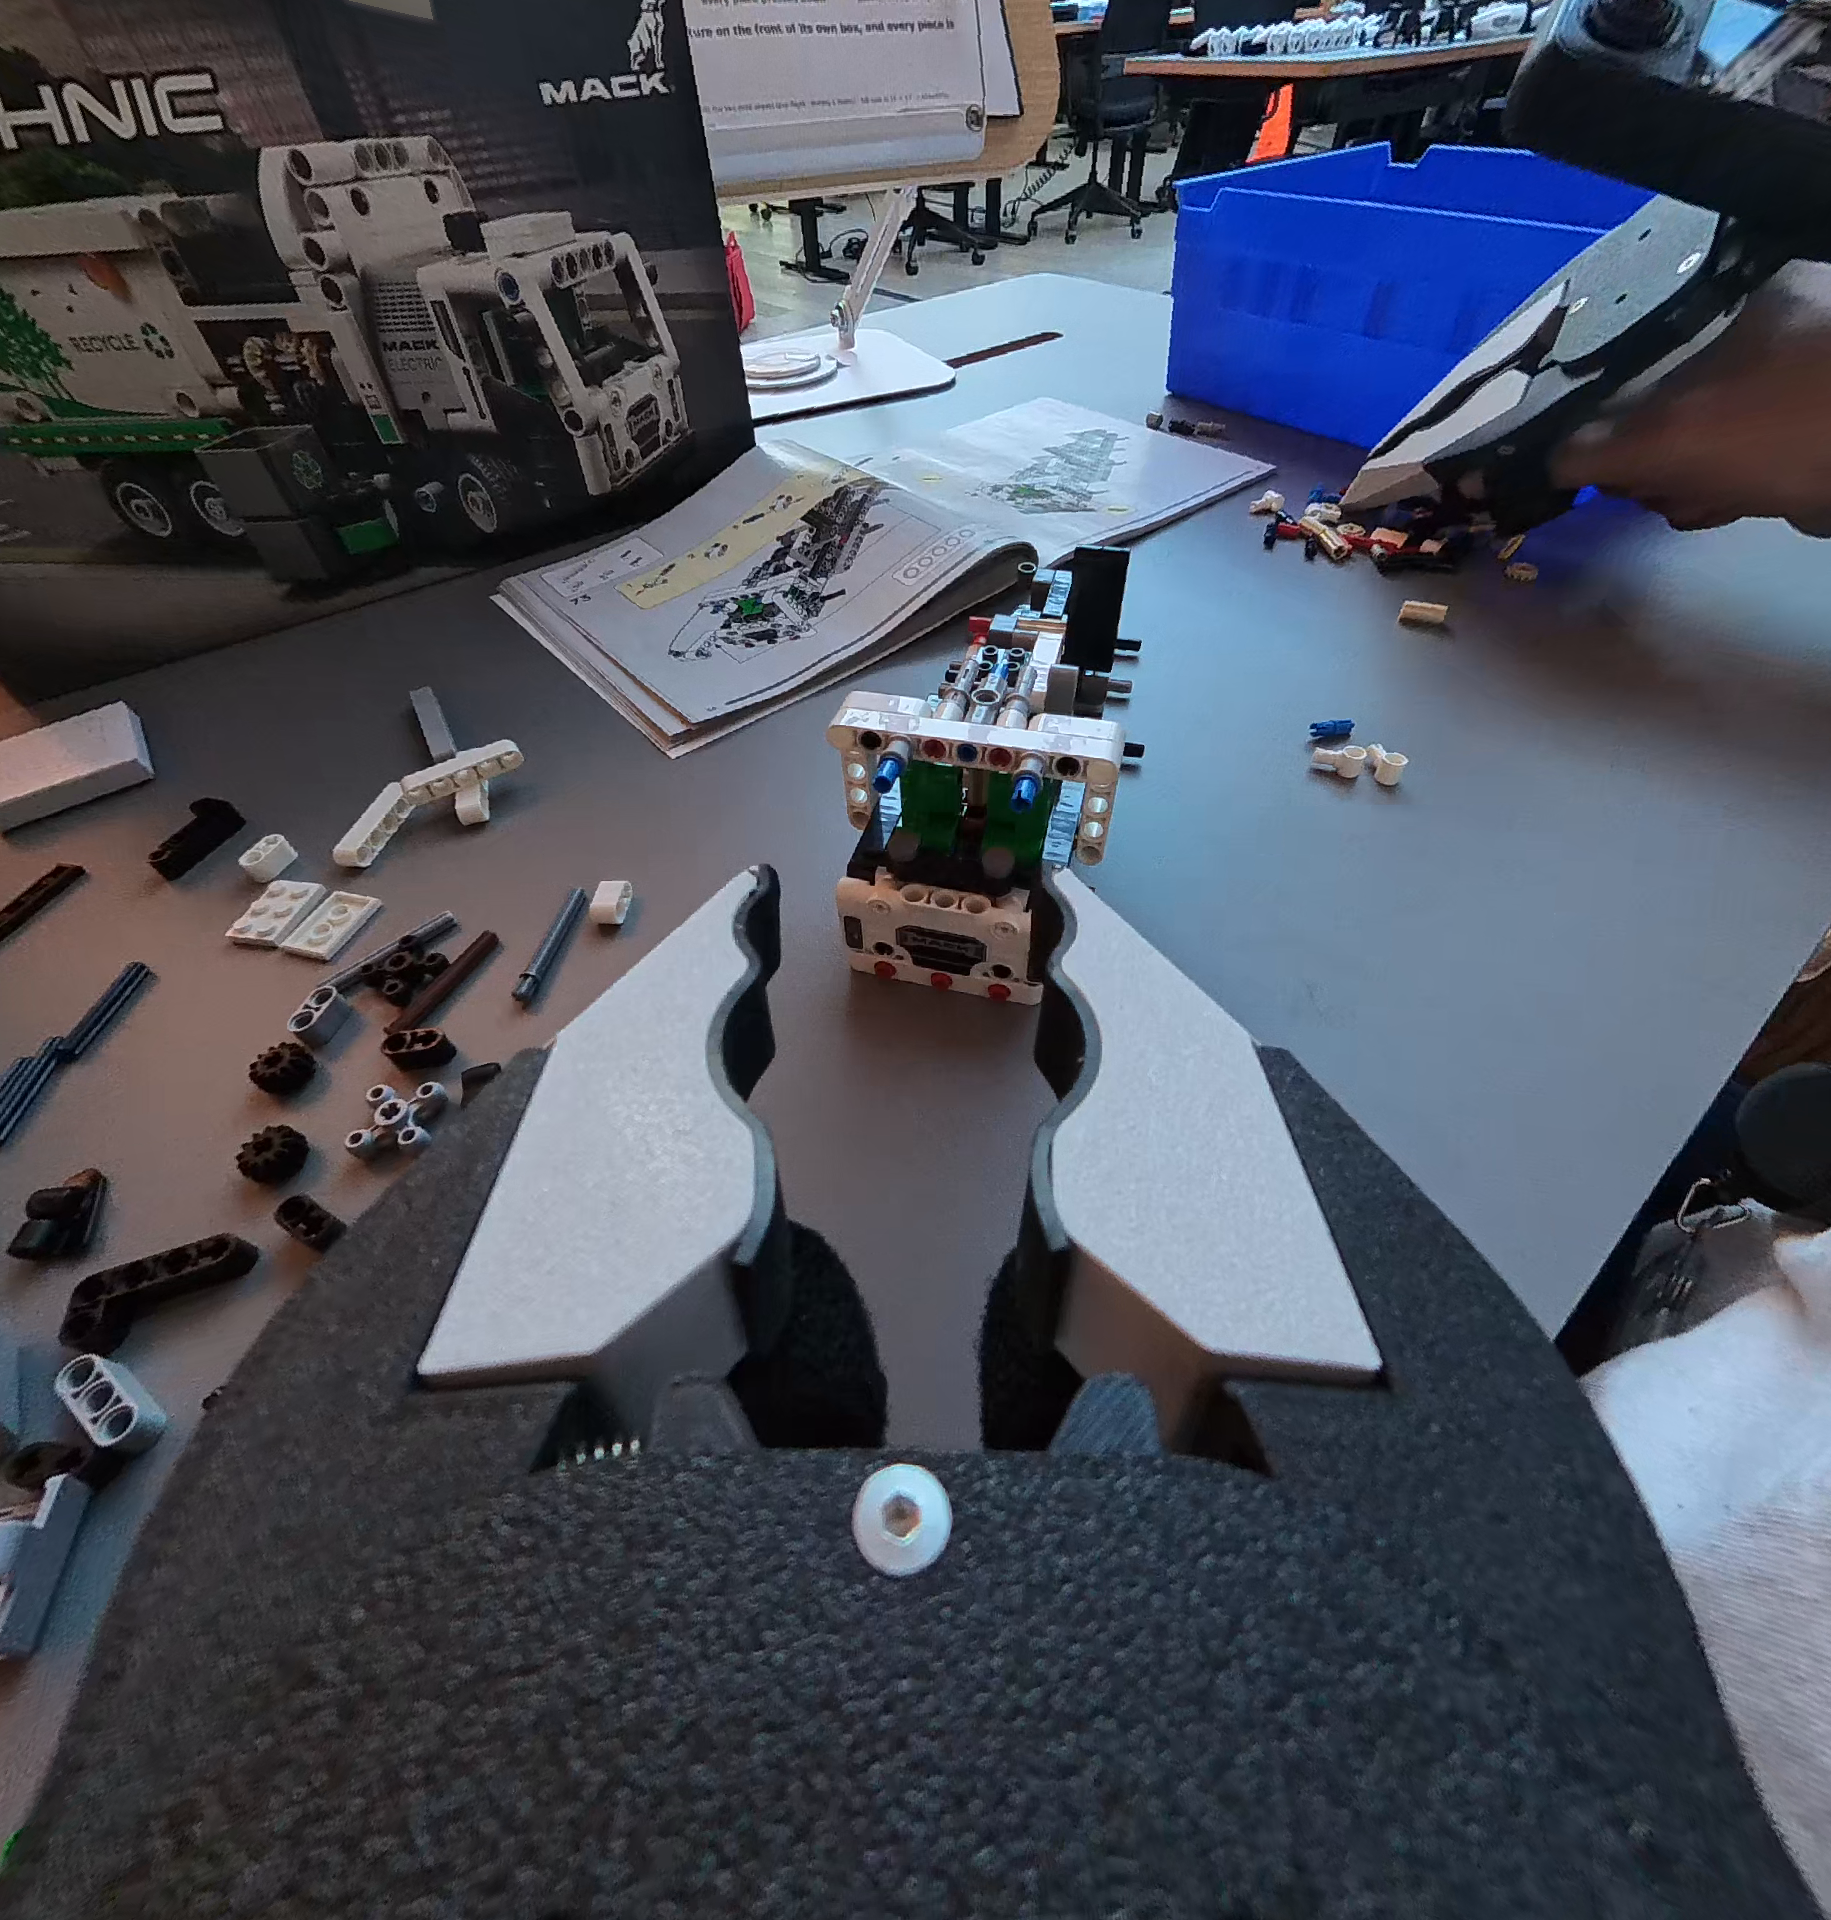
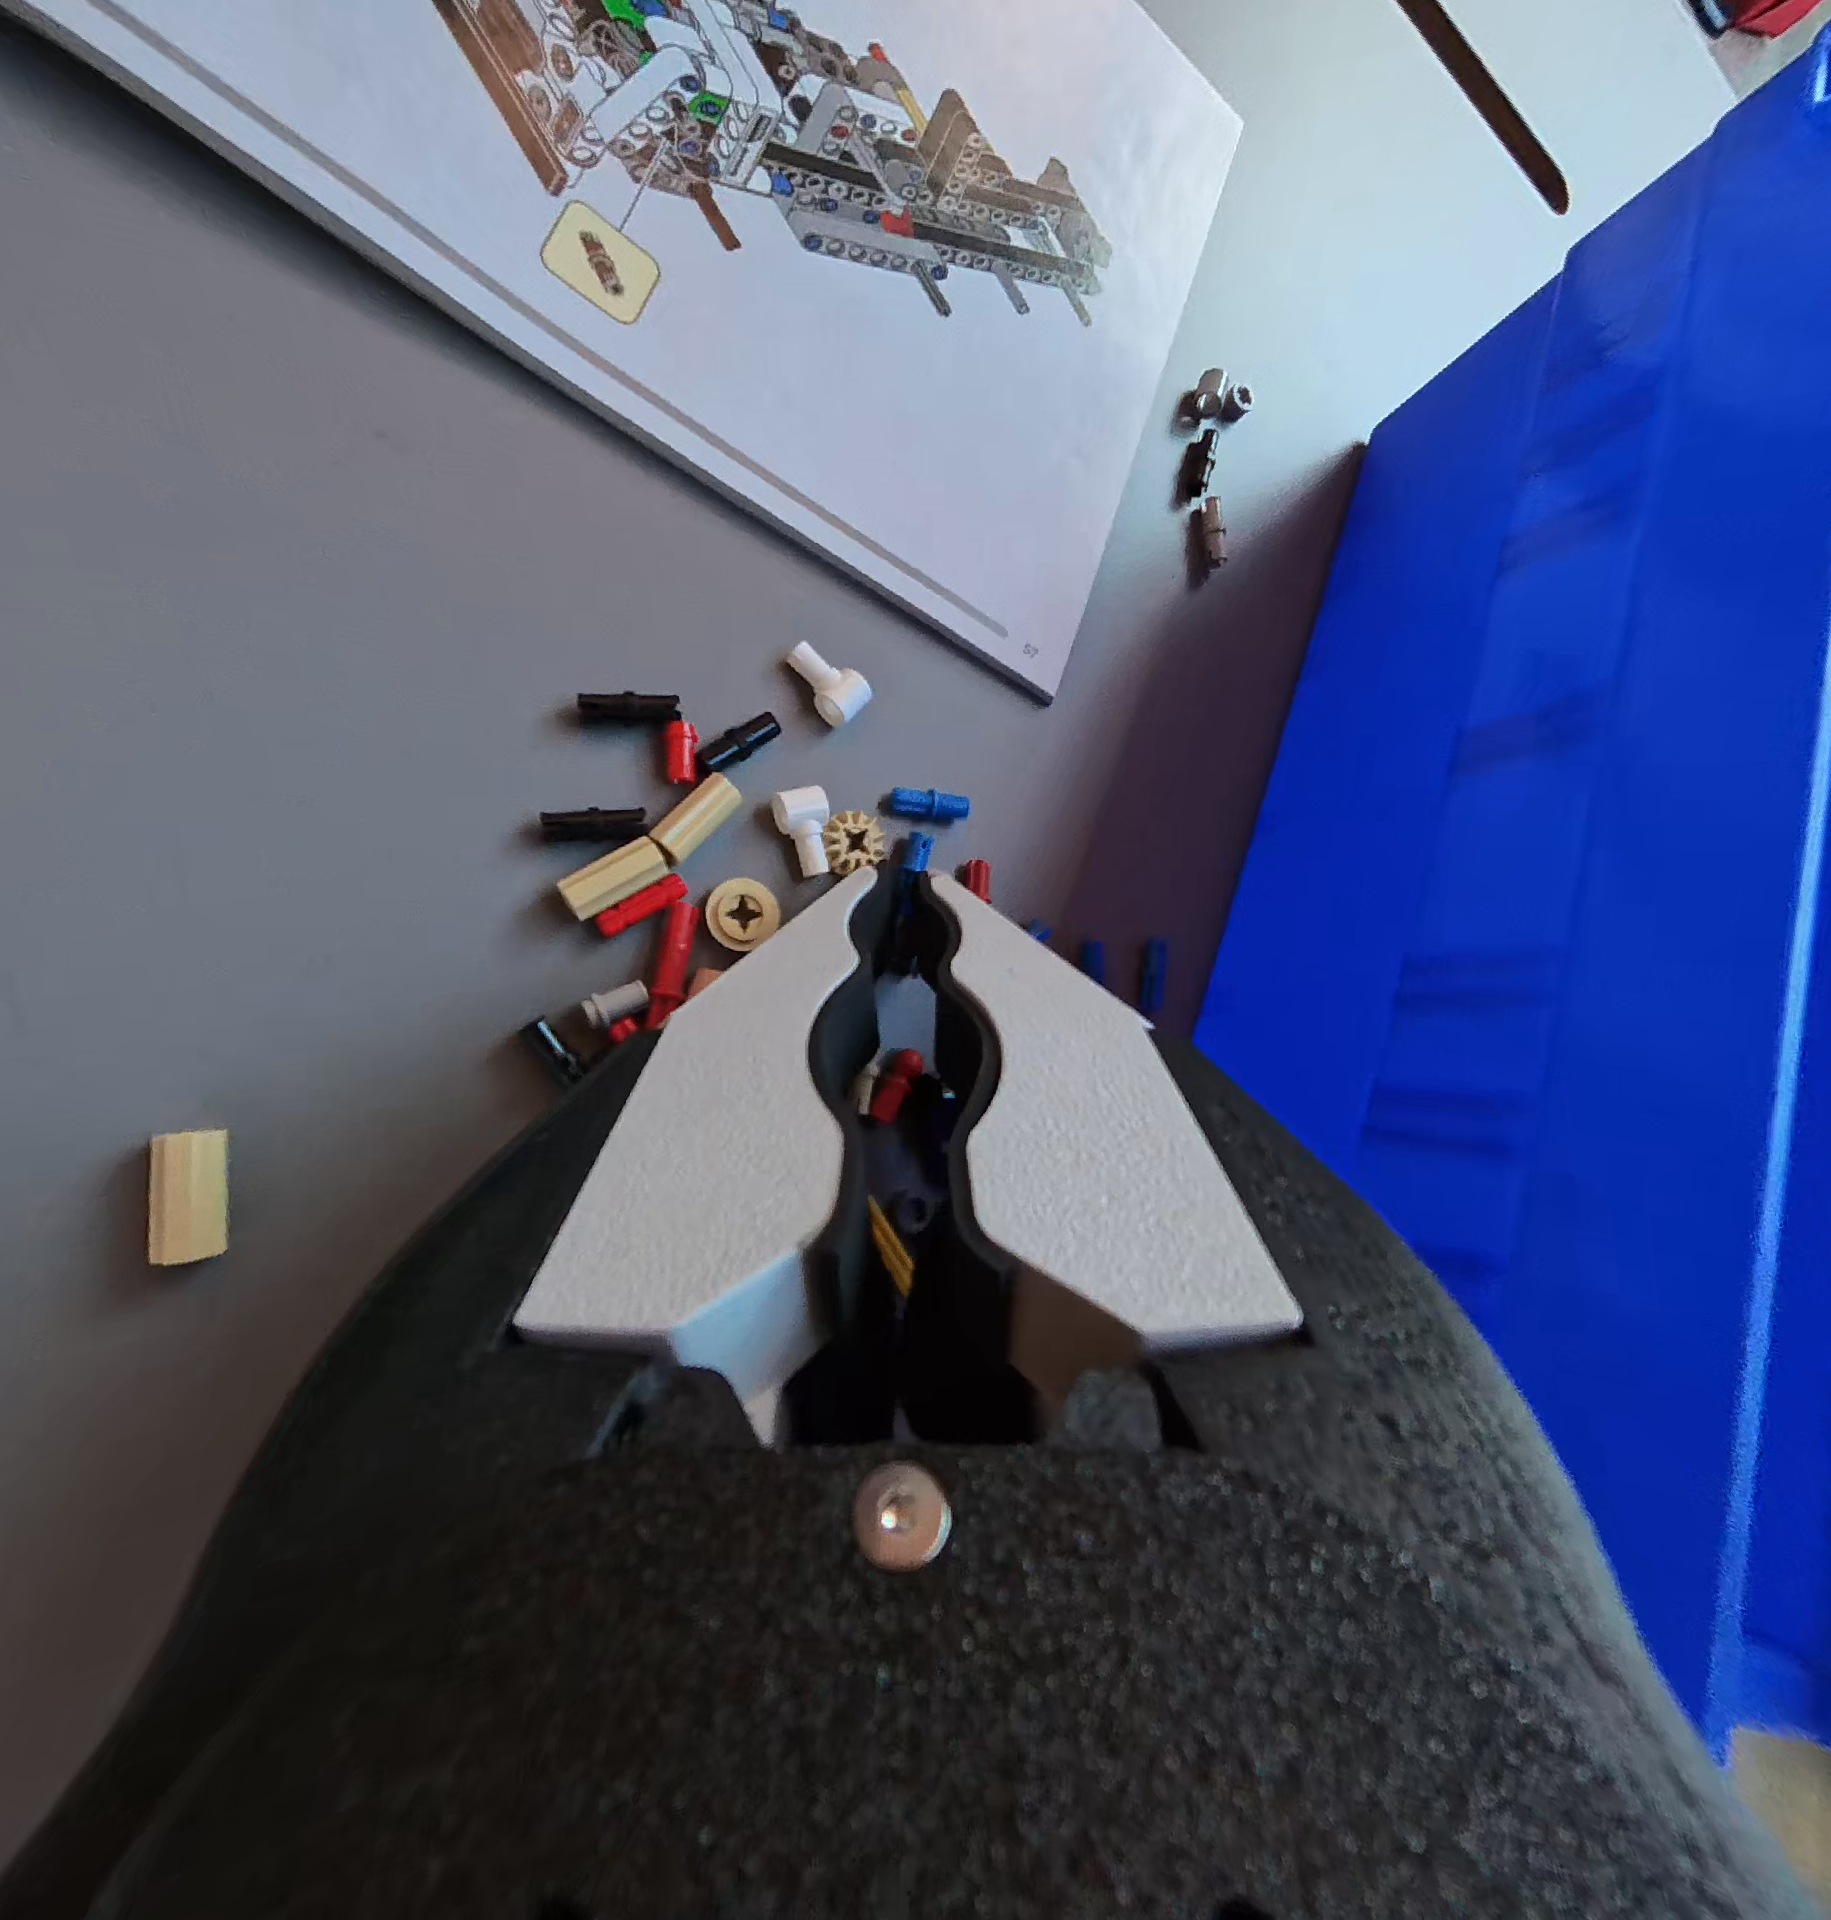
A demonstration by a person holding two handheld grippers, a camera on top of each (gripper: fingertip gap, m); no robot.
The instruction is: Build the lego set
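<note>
An open office with rows of tables and chairs lies behind a dark grey desk (image 1: 1513, 935) that carries the set's box (image 1: 350, 312), an open instruction booklet (image 1: 838, 561) and a blue bin (image 1: 1337, 301) toward its far right corner. The half-built truck (image 1: 952, 831) stands mid-desk, its long axis running away from the left gripper (image 1: 906, 914), whose jaws stand wide with the tips flanking the truck's near white end; whether they touch it I cannot tell. The right gripper (image 2: 903, 878) is well off to the truck's right, nose down in a pile of small pins (image 2: 682, 883) just beside the bin, jaws nearly closed on a blue pin (image 2: 916, 854) standing at the tips. By my judgement, that pin must next travel left to the truck, which the left gripper is nearer to steady.
</note>
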